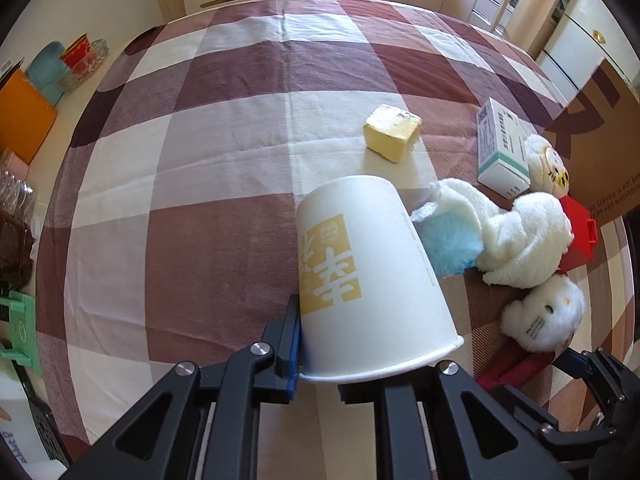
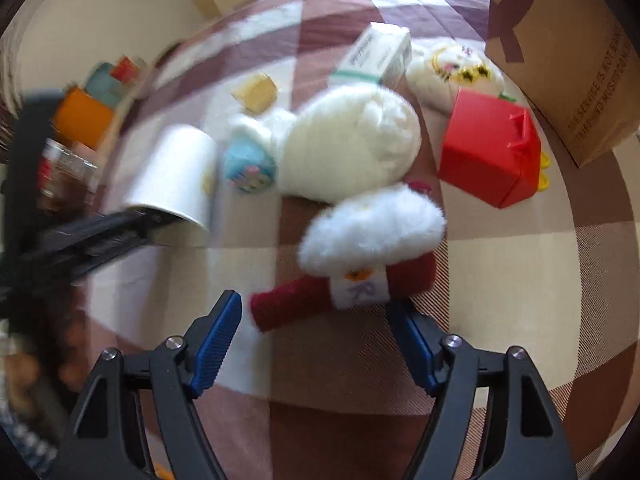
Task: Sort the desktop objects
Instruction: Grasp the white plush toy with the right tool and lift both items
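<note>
Clearly the left gripper [image 1: 362, 344] held the paper cup [image 1: 360, 276]; its fingers were pinched on the cup near the rim, one blue pad against the wall and the other hidden behind the rim, so the cup pointed bottom-first away from the camera, tilted above the checked tablecloth [image 1: 180, 220]. Beyond the cup lay a yellow block [image 1: 393, 133]; just to the right of the cup was a heap of soft things, a blue fluffy toy [image 1: 452, 248] touching a white towel roll [image 1: 516, 236], and past them a white medicine box [image 1: 502, 148]; a small white plush [image 1: 544, 316] lay nearer than the heap, to the right of the cup's rim; a cardboard box [image 1: 600, 140] stood further right still.

The right gripper [image 2: 316, 340] was spread wide and held nothing; its view was blurred, yet the fingers plainly flanked a dark red roll with a white band [image 2: 344, 288], which lay under that white plush [image 2: 372, 224]; whether the pads touched the roll I could not tell. A red carton [image 2: 488, 148] sat to the right of the heap.

Judging from this, the sorting was at an early stage, with most items unsorted; the cup was in transit and wanted a destination, which the pictures did not show; the right hand's next move seemed to call for closing squarely on the red roll without dragging the plush along.
</note>
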`<state>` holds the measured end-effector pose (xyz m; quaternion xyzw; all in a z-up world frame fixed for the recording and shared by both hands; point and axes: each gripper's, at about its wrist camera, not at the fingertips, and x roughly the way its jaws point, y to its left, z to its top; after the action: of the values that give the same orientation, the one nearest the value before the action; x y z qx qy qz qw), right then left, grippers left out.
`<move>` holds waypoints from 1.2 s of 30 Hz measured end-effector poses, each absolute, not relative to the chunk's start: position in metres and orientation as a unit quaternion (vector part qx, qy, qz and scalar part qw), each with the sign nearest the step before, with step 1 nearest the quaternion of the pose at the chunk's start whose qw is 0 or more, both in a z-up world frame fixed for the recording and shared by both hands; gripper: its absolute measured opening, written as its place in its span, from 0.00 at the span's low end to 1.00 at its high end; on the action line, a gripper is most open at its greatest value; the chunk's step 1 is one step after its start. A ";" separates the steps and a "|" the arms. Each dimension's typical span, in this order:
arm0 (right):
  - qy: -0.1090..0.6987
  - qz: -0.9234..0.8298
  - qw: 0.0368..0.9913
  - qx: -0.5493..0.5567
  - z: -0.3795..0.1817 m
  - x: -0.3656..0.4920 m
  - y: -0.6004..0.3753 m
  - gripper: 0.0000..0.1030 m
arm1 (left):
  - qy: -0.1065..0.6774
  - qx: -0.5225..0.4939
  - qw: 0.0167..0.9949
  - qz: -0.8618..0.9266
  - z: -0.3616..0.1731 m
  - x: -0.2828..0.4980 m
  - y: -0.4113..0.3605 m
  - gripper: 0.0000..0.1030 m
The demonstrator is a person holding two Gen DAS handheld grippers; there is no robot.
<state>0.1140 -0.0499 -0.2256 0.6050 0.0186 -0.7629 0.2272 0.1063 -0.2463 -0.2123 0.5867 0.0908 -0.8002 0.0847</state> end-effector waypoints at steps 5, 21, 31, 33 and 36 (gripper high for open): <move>0.154 -0.799 0.142 0.563 -0.206 0.122 -0.007 0.71 | 0.095 0.587 0.069 -0.801 -0.213 0.107 -0.247 0.13; -0.064 -0.809 0.108 0.574 -0.215 0.099 -0.005 0.74 | 0.078 0.588 0.053 -0.803 -0.216 0.097 -0.243 0.21; -0.026 -0.797 0.155 0.584 -0.221 0.104 0.019 0.41 | 0.055 0.570 0.030 -0.820 -0.197 0.103 -0.233 0.07; -0.024 -0.796 0.156 0.584 -0.217 0.106 0.038 0.41 | 0.062 0.565 0.022 -0.822 -0.187 0.110 -0.232 0.07; -0.017 -0.805 0.161 0.571 -0.198 0.110 0.060 0.41 | 0.091 0.563 0.009 -0.821 -0.173 0.122 -0.233 0.07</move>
<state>0.1102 0.0601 -0.1982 0.5714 -0.0173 -0.8045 0.1611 0.1217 -0.2334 -0.1730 0.5630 0.0913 -0.8213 0.0092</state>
